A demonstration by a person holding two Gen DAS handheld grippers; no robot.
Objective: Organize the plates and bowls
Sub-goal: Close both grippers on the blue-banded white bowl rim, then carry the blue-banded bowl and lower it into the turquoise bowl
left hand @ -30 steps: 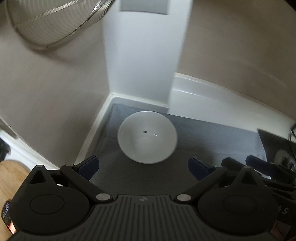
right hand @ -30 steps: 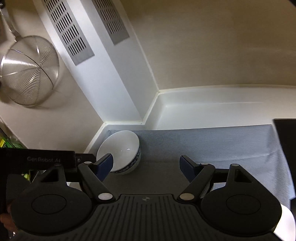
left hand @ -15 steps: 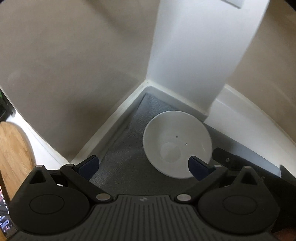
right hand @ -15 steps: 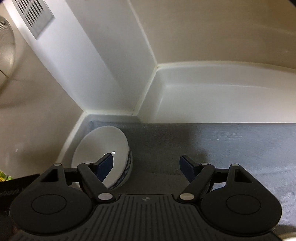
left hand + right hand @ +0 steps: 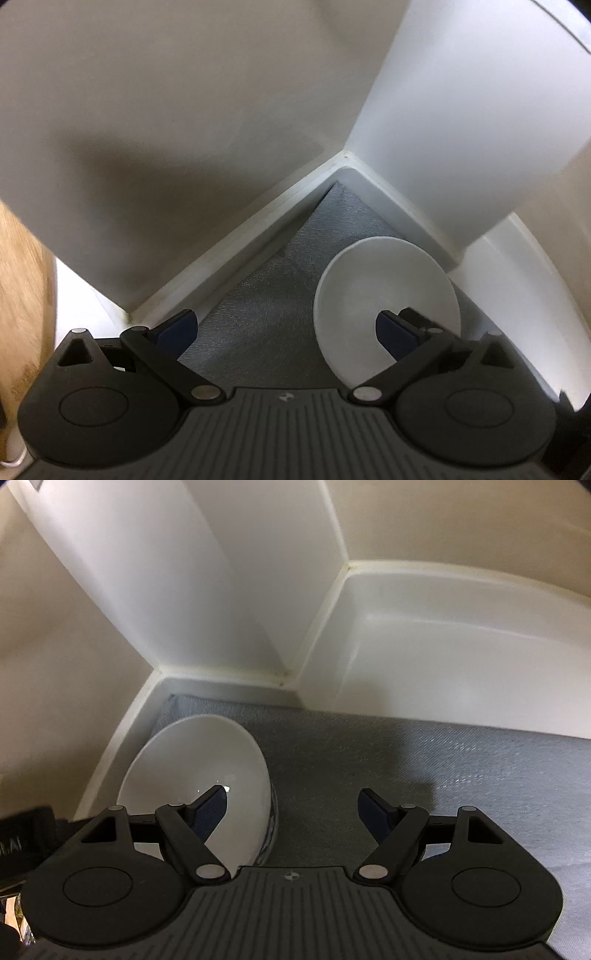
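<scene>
A white bowl (image 5: 373,288) with a blue pattern on its outside stands on a grey mat (image 5: 258,314) in the back left corner of a white counter. In the right wrist view the bowl (image 5: 207,764) lies low and left. My left gripper (image 5: 284,332) is open and empty, with its right finger over the bowl's near side. My right gripper (image 5: 293,806) is open and empty, with its left finger (image 5: 210,806) over the bowl's inside and its right finger over bare mat.
Beige walls and a white column (image 5: 207,590) close in the corner behind the bowl. The grey mat (image 5: 443,768) stretches to the right, with a white counter ledge (image 5: 443,646) behind it. A wooden board (image 5: 22,295) shows at the left edge.
Both grippers have come closer and lower toward the bowl. The left view swung left, so the bowl now sits at its right. The hanging strainer has left both views.
</scene>
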